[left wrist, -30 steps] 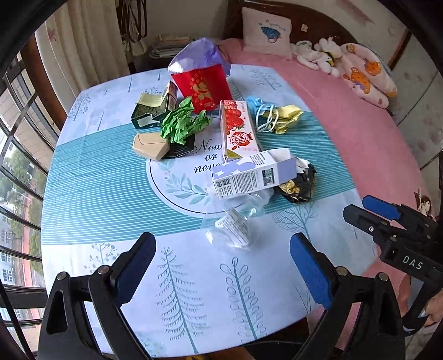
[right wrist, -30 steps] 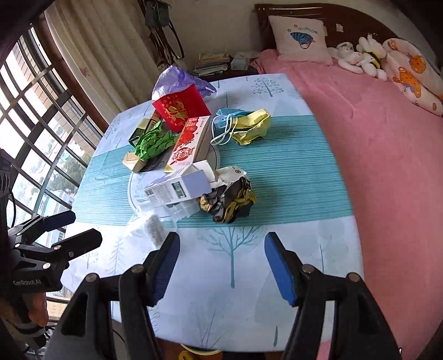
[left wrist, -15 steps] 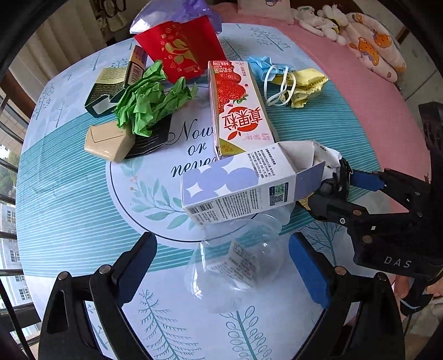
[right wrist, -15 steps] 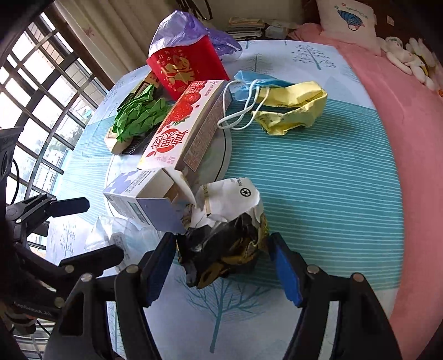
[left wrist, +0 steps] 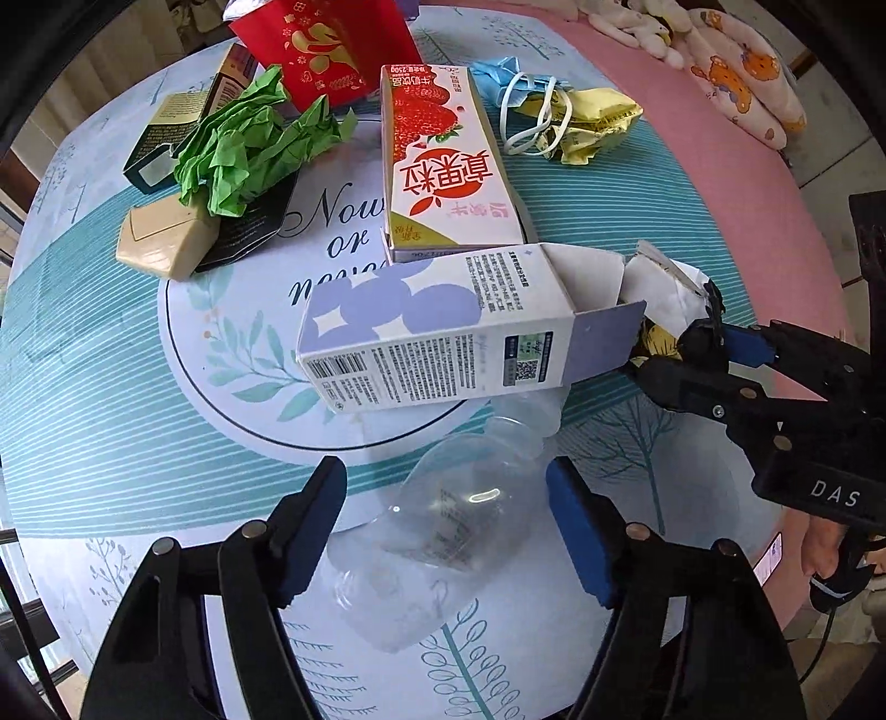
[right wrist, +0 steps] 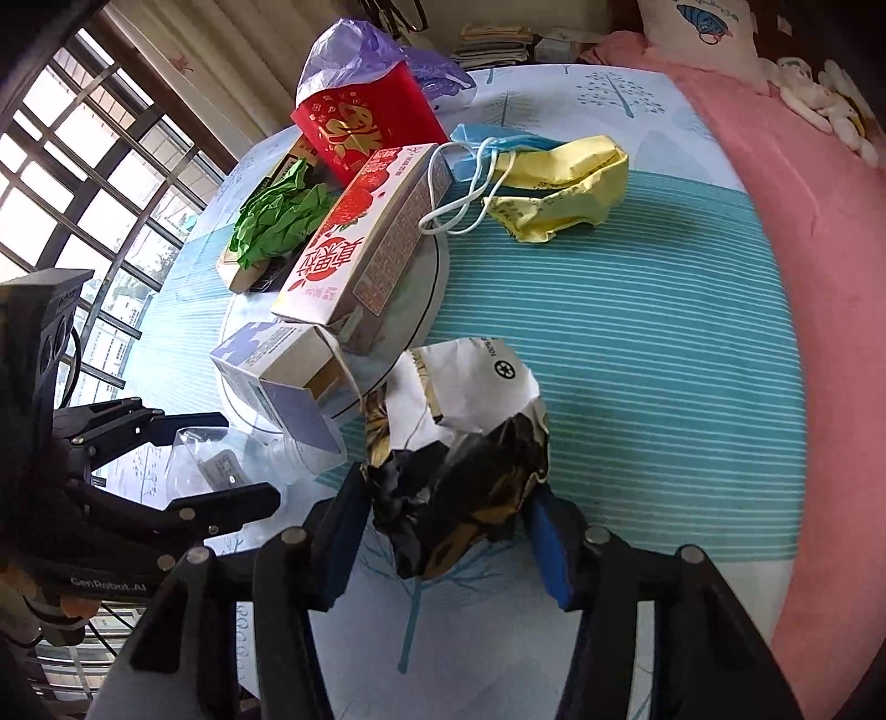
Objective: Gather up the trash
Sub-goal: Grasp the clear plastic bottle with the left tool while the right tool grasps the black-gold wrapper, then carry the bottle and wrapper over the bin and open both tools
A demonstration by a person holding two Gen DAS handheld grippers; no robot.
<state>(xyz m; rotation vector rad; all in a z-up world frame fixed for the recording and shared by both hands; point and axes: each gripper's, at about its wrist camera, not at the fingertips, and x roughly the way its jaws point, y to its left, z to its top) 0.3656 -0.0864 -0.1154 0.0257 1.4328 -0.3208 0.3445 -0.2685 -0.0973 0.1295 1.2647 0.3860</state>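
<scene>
A crushed clear plastic bottle lies on the tablecloth between the blue pads of my left gripper. Those jaws are closing, with a gap still showing at the left pad. My right gripper is closing on a crumpled black, gold and white wrapper, and both pads touch its sides. The right gripper also shows in the left wrist view, at the wrapper behind the purple and white carton. My left gripper appears at the left of the right wrist view, around the bottle.
On the round table lie a strawberry milk carton, crumpled green paper, a beige box, a dark box, a red bag, a blue mask and yellow paper. A pink bed lies to the right.
Both grippers came down onto the table. The bottle now sits between the left jaws and the wrapper between the right jaws. Both pairs of jaws have narrowed.
</scene>
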